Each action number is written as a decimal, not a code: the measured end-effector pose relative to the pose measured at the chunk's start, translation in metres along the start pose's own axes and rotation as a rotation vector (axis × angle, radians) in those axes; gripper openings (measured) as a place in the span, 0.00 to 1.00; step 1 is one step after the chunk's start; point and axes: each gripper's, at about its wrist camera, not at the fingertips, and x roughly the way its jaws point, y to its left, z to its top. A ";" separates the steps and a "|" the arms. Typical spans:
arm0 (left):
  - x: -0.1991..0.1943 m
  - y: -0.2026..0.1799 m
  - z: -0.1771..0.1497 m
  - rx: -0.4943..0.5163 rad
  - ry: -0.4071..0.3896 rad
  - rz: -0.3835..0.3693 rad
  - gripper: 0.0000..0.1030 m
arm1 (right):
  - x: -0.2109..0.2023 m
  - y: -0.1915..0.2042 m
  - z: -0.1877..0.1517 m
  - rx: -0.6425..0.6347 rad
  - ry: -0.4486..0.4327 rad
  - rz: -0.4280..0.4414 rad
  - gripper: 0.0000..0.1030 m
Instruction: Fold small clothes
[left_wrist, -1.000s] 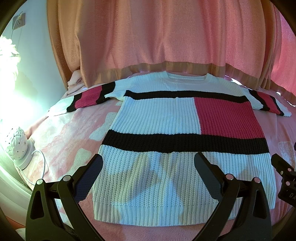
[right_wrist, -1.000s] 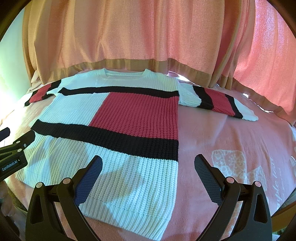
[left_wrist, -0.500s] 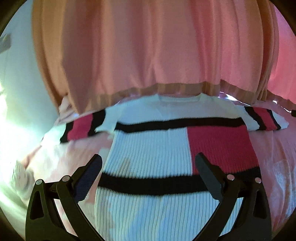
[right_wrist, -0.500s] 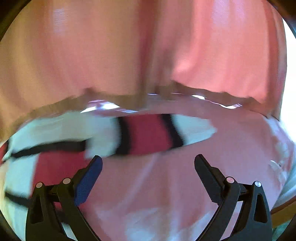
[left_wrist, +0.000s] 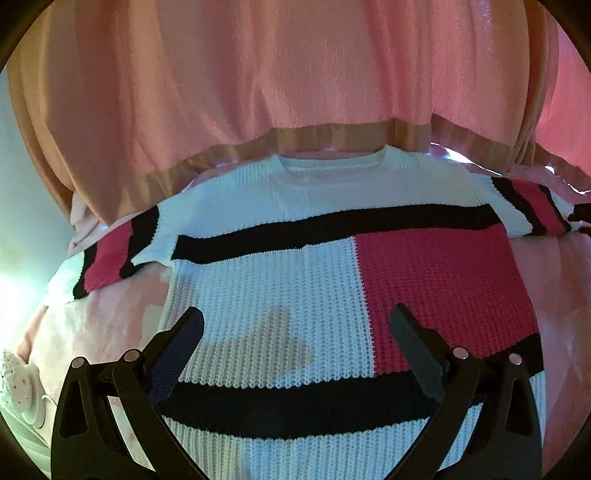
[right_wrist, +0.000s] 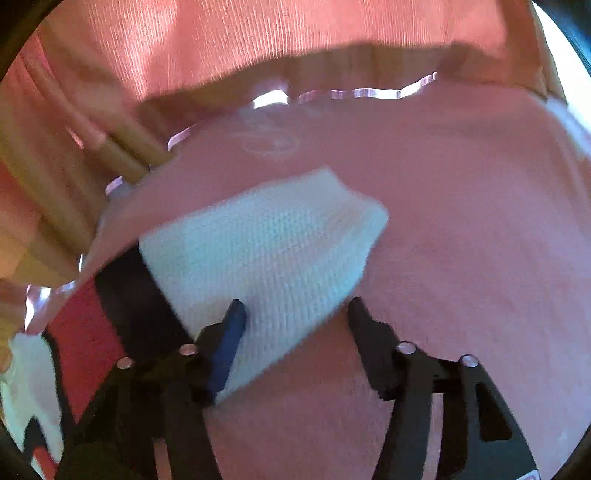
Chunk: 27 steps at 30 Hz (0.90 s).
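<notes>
Right claw (right_wrist: 295, 314) has swung out over the right sleeve (right_wrist: 258, 258) in the last second; a second ago it sat back at the hem. Jaws are spread, narrower than before, straddling the sleeve's white cuff end: blue-padded left finger on the knit, right finger just off its near edge over bare blanket (right_wrist: 461, 240). Nothing gripped yet. View is motion-blurred, so contact with the fabric is unclear.

Left claw (left_wrist: 295, 321) has also moved up, from the hem to over the mid-body. Jaws wide apart, empty, hovering above the white panel.

Sweater (left_wrist: 332, 295) lies flat, face up on the pink blanket, collar at the far side by the curtain (left_wrist: 295, 74), both sleeves spread out left and right. No fold made so far.

Read: right side is lining up the first fold, pinching the cuff to bring the sleeve in across the body. Closing looks like the next call. Risk: pads catch blanket along with knit.
</notes>
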 end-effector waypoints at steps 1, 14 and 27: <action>0.001 0.002 0.000 -0.009 0.003 -0.007 0.95 | -0.007 0.002 0.003 0.008 -0.020 0.010 0.05; -0.016 0.025 0.005 -0.068 -0.041 0.011 0.95 | -0.256 0.295 -0.022 -0.394 -0.321 0.704 0.06; 0.011 0.078 0.007 -0.211 0.046 -0.098 0.95 | -0.282 0.364 -0.140 -0.722 -0.249 0.659 0.59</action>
